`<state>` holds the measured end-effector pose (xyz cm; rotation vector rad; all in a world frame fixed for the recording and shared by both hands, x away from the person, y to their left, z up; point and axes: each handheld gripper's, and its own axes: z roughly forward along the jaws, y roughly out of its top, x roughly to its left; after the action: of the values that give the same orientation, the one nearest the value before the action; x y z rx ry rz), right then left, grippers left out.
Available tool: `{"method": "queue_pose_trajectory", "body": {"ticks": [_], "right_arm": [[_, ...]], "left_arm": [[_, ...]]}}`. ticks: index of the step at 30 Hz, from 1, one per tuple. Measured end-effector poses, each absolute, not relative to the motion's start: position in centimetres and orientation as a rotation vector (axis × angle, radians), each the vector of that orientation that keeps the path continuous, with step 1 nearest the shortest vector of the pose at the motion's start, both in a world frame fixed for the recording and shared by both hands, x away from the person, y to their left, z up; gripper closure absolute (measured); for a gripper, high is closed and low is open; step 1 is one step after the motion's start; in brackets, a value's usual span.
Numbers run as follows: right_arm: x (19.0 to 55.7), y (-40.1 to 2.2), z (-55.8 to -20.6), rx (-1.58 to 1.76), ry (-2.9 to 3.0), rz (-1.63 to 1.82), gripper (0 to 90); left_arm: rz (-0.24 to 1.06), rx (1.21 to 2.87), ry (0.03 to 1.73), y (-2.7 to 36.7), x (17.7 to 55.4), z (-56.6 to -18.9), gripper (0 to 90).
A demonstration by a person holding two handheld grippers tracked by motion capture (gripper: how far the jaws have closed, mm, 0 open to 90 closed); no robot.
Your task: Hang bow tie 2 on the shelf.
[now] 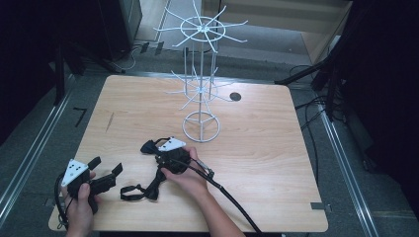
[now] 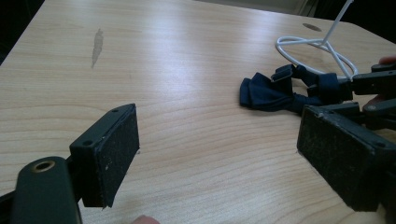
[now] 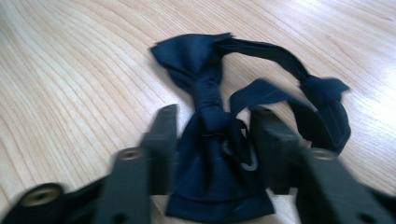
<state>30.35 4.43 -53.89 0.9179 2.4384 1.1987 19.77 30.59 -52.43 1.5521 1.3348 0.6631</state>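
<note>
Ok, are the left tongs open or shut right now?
Open. In the left gripper view the left tongs have their jaws wide apart with bare table between them, gripping nothing; the bow tie lies farther off.

Both grippers black: left gripper (image 1: pixel 105 168), right gripper (image 1: pixel 159 154). Each carries a grey three-cornered top plate with small dark holes. Fingers (image 2: pixel 108 154) are flat rectangular pads, screws at the corners. Black cable (image 1: pixel 228 195) trails from the right one. Forearms bare, no sleeves.
</note>
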Motion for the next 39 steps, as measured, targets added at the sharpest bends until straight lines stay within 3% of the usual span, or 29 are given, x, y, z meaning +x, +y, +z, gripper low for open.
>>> {"method": "queue_pose_trajectory", "body": {"ticks": [1,4,21,39], "right_arm": [[30.3,4.3,-53.9,0.924,2.429,1.201,69.0],[30.2,4.1,-53.9,0.917,2.418,1.19,71.4],[28.6,0.4,-53.3,0.94,2.211,1.264,72.1],[27.2,-5.0,-50.1,0.936,2.037,1.274,72.0]], "left_arm": [[0.663,1.552,1.337,30.6,19.8,-52.4,13.8],[0.662,1.551,1.338,30.6,19.8,-52.4,13.8],[0.659,1.55,1.337,30.6,19.8,-52.4,13.9],[0.658,1.551,1.34,30.6,19.8,-52.4,13.8]]}}
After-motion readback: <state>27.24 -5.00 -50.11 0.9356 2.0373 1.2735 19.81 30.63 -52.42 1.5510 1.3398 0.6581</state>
